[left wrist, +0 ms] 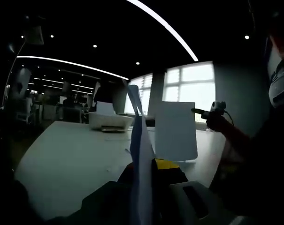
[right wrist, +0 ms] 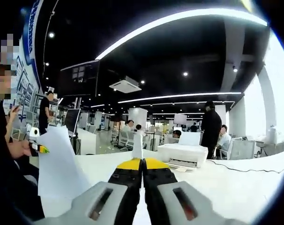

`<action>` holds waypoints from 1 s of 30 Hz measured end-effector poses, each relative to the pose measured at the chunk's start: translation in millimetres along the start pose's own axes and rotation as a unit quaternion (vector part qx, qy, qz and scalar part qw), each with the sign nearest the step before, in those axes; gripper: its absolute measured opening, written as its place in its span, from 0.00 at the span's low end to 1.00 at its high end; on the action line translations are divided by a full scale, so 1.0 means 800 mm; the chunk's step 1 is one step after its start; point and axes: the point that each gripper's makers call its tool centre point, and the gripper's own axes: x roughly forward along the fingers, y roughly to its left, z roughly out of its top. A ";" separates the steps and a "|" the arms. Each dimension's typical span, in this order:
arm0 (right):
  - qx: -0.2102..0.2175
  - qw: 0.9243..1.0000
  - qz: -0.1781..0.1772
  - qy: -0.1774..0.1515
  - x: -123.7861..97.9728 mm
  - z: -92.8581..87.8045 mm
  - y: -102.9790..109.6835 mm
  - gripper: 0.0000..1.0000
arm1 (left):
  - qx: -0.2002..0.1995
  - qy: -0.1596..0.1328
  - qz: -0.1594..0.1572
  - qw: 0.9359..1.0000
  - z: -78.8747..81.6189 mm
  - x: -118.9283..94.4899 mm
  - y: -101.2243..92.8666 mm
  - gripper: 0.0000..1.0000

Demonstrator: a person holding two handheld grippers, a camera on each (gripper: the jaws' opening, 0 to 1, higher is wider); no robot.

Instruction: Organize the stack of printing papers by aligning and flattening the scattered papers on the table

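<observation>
A: How much room is seen around the work?

B: In the left gripper view, bare white table [left wrist: 71, 159] is seen leftward, a printer [left wrist: 110, 121] at its far edge.

A: And the claws?

B: The left gripper [left wrist: 144, 176] is clenched on a paper sheet [left wrist: 141, 154], held upright, edge-on. The right gripper [right wrist: 143, 165] is clamped on a sheet edge [right wrist: 137, 146], raised above the table.

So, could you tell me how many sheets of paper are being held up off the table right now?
2. One sheet is pinched edge-on in the left gripper. The other sheet is held in the right gripper. More may lie flat on the table, too faint to tell.
</observation>
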 end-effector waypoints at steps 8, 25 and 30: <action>-0.016 1.000 0.009 -0.008 -0.002 0.018 0.007 0.00 | 0.001 0.000 0.000 1.000 0.003 0.002 -0.003 0.06; -0.028 0.999 0.031 -0.026 -0.007 0.043 0.033 0.00 | 0.001 -0.003 0.000 1.000 0.004 0.001 -0.004 0.06; -0.029 0.998 0.037 -0.032 -0.010 0.051 0.042 0.00 | 0.000 -0.003 0.001 1.000 0.003 0.000 -0.003 0.06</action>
